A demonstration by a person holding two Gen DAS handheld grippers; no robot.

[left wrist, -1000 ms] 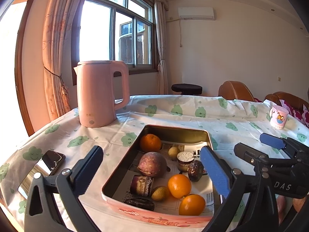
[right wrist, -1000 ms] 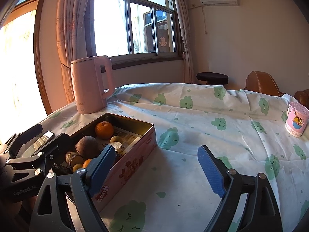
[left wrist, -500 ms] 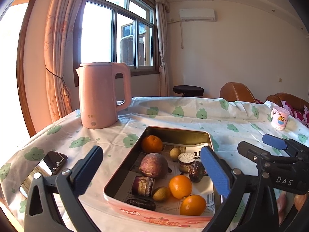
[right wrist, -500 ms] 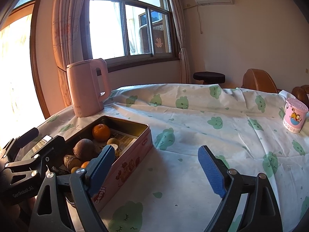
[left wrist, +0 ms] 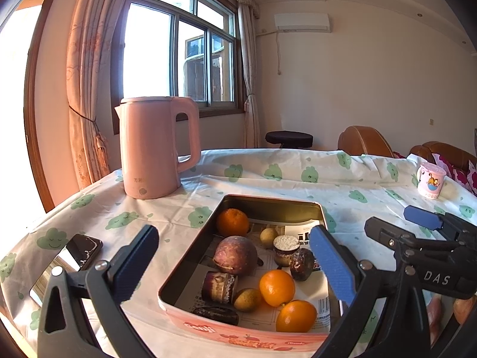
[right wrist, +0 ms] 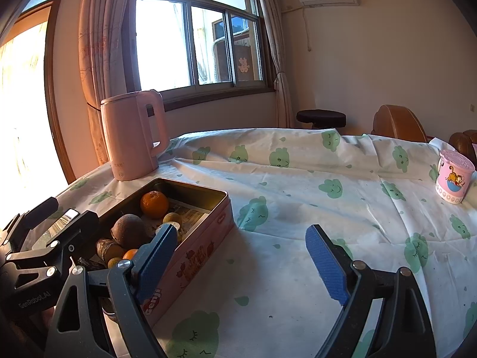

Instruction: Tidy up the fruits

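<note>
A pink rectangular tin (left wrist: pixel 238 332) (right wrist: pixel 196 253) lined with newspaper sits on the table near its front left. In it lie a tangerine (left wrist: pixel 232 222) (right wrist: pixel 154 204), a round purple fruit (left wrist: pixel 235 255) (right wrist: pixel 128 229), two oranges (left wrist: pixel 277 288), small yellow-brown fruits (left wrist: pixel 269 237) and several dark pieces (left wrist: pixel 301 264). My left gripper (left wrist: pixel 234 265) is open, its fingers straddling the tin's near end with nothing gripped. My right gripper (right wrist: pixel 240 264) hangs open over bare tablecloth just right of the tin, and its black frame also shows in the left wrist view (left wrist: pixel 417 238).
A pink kettle (left wrist: pixel 155 149) (right wrist: pixel 132 137) stands behind the tin on the left. A phone (left wrist: pixel 80 250) lies by the table's left edge. A pink cartoon cup (left wrist: pixel 430 180) (right wrist: pixel 454 176) stands far right. Brown chairs (right wrist: pixel 399 122) and a dark stool (right wrist: pixel 320 117) are beyond the table.
</note>
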